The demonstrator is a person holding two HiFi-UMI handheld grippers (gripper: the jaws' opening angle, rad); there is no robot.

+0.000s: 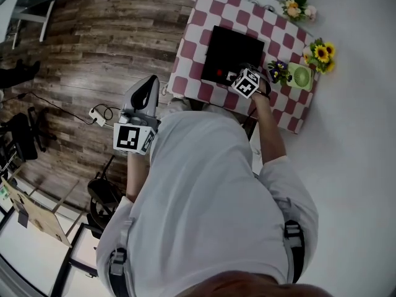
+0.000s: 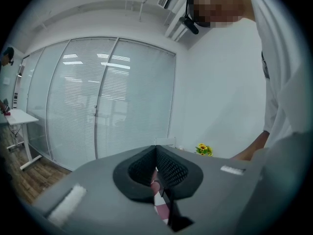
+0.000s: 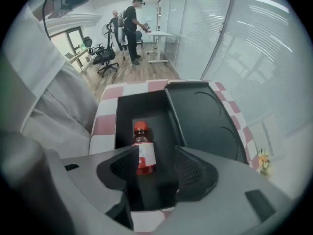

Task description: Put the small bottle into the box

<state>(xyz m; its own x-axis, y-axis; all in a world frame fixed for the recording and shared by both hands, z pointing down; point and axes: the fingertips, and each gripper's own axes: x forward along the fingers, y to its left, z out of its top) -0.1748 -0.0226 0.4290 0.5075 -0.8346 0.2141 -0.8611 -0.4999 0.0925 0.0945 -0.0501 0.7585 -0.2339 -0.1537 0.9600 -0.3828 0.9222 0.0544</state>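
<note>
Small brown red-capped bottle [image 3: 142, 150] lay in the black plastic box [image 3: 164, 124], probably light, rigid, slick, best gripped mid-label; right gripper [image 3: 157, 161] gaped open, left gripper [image 2: 156, 175] closed on nothing.

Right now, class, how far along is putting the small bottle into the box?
Done: the small bottle sits inside the open box. In hand: nothing; the right gripper has its jaws apart, not gripping it, and the left gripper is shut, off the table. Left: probably only drawing the right gripper back.

The right gripper [image 1: 234, 77] hovers over the black box [image 1: 235, 47] on the checkered table [image 1: 185, 55].
</note>
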